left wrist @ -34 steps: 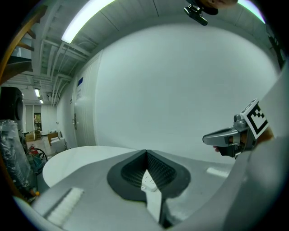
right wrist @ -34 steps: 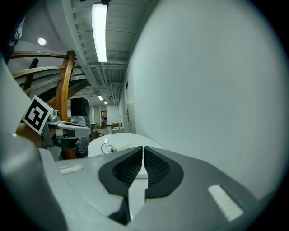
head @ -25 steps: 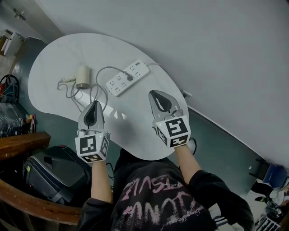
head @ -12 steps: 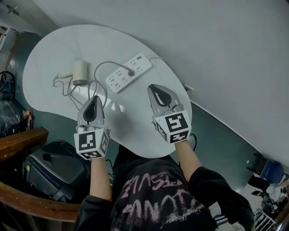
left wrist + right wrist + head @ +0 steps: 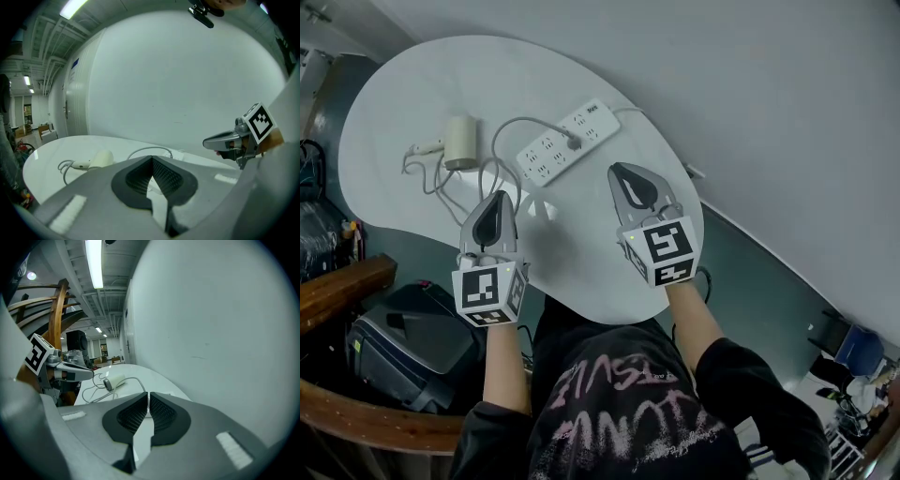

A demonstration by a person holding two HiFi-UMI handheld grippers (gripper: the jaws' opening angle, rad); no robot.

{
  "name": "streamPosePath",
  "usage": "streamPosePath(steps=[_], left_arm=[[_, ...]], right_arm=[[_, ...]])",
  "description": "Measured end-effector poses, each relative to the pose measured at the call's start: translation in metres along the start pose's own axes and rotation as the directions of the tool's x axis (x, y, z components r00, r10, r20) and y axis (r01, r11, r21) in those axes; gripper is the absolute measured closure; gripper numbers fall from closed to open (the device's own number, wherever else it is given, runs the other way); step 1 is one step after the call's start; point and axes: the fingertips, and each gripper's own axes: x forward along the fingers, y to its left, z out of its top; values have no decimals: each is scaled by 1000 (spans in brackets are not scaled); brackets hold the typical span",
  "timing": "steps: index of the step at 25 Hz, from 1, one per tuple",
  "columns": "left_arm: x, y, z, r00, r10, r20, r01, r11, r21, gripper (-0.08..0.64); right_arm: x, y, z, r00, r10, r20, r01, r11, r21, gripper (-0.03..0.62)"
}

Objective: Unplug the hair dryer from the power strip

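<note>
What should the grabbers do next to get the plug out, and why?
Probably open the right gripper and reach toward the plug in the power strip. It and the left gripper are both shut, empty and short of the strip; the right looks nearer the plug.

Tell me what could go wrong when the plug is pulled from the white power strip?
The long white plastic power strip lies unheld on the rounded white table; unless one gripper holds it, pulling the dark plug may drag it. The thin grey cord loops near the left gripper and may snag, tugging the beige hair dryer.
</note>
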Motion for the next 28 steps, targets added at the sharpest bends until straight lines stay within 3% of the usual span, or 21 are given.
streamPosePath(steps=[6, 11, 20, 28], left_arm=[[10, -7, -9, 999, -33, -22, 33, 999, -1, 560], [16, -9, -16, 998, -46, -41, 46, 999, -6, 560], [26, -11, -25, 996, -61, -64, 59, 998, -21, 560], [41, -16, -29, 994, -84, -69, 82, 996, -22, 560]], right_arm=[[17, -8, -9, 999, 14, -44, -16, 999, -51, 562], [36, -8, -10, 993, 64, -104, -80, 983, -162, 538], [76, -24, -16, 966, 127, -224, -204, 906, -371, 483], [107, -31, -29, 925, 179, -337, -331, 816, -474, 451]])
